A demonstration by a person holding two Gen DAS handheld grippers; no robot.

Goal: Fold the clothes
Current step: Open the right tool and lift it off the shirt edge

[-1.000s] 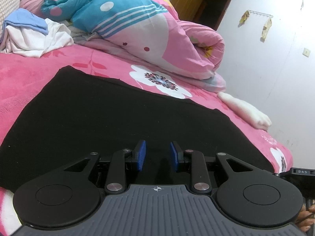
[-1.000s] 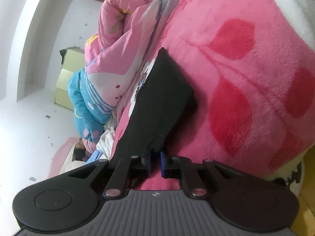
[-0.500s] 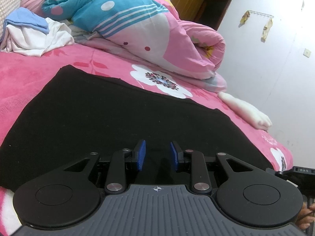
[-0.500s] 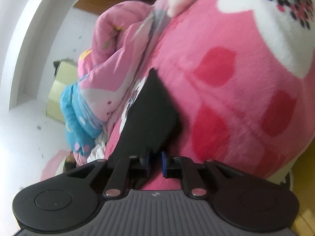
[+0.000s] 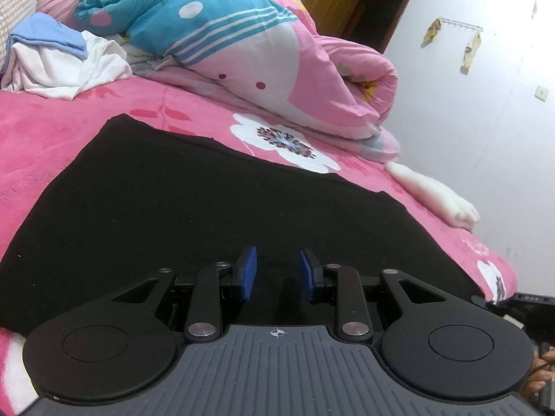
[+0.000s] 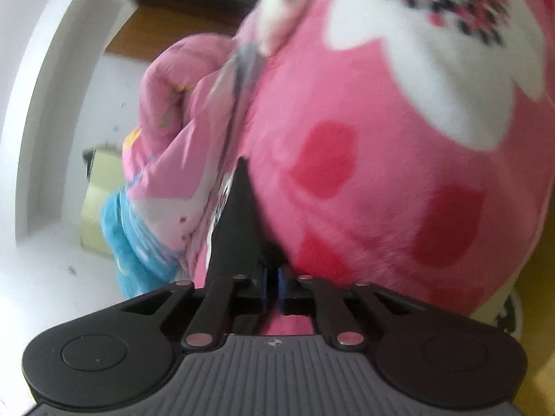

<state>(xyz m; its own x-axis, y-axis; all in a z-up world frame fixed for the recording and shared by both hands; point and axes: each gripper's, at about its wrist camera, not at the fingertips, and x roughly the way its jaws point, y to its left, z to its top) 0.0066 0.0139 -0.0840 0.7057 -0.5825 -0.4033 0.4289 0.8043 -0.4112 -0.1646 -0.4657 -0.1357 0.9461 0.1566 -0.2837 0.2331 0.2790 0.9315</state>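
The black garment (image 5: 194,208) lies spread flat on the pink bed (image 5: 45,128), and it looks like a smooth, wide rectangle, so it is probably arranged for making a fold or is already folded once; the pictures cannot settle which. The left gripper (image 5: 277,270) hovers low over the near edge of the cloth. Its blue fingers (image 5: 248,272) stand apart with a clear gap, and nothing is between them; I think it waits there to take or to press this edge.

The right gripper (image 6: 272,286) has its fingers nearly closed, and a black corner of the garment (image 6: 239,228) rises from between them. It seems to pinch this corner and to hold it up from the bed, tilted strongly to the side, perhaps in order to carry it over the rest of the cloth. This view is blurred, so the exact grip is not sure.

Behind the garment lie a rolled pink and blue quilt (image 5: 242,55) and a pile of white and blue clothes (image 5: 59,55), well apart from the working place.
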